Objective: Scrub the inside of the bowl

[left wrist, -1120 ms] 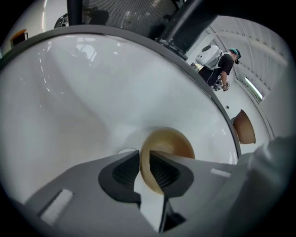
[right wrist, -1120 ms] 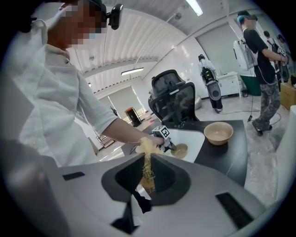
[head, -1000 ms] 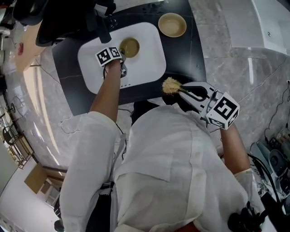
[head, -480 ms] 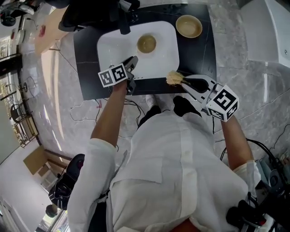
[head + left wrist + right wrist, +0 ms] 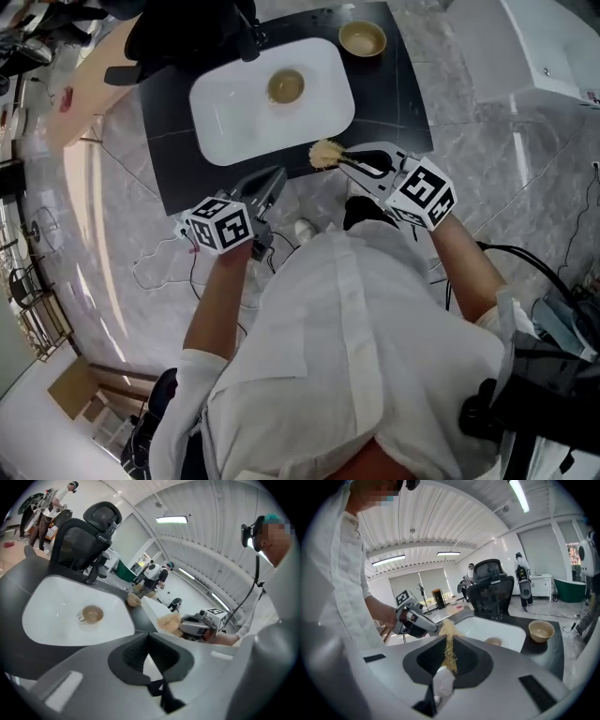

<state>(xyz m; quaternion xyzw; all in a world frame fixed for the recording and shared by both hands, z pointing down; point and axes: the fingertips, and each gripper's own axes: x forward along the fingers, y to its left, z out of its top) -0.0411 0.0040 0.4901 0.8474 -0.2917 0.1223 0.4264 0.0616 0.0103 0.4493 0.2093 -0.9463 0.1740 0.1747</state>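
A small tan bowl (image 5: 286, 86) sits in the white sink (image 5: 225, 122); it also shows in the left gripper view (image 5: 92, 614) and the right gripper view (image 5: 493, 641). My left gripper (image 5: 272, 178) hangs off the counter's near edge, back from the sink, its jaws shut with nothing between them (image 5: 147, 635). My right gripper (image 5: 354, 161) is shut on a scrubbing brush (image 5: 325, 153), whose straw bristles poke out past the jaws (image 5: 449, 651) over the counter's near edge. Both grippers are apart from the bowl.
A second tan bowl (image 5: 362, 39) stands on the black counter (image 5: 398, 98) at the sink's far right. A black faucet (image 5: 249, 42) and a black office chair (image 5: 173, 37) are behind the sink. Cables (image 5: 155, 262) lie on the marble floor.
My left gripper has drawn back from the bowl in the sink to the counter's near edge, and its jaws have shut. The right gripper keeps the brush, hardly moved.
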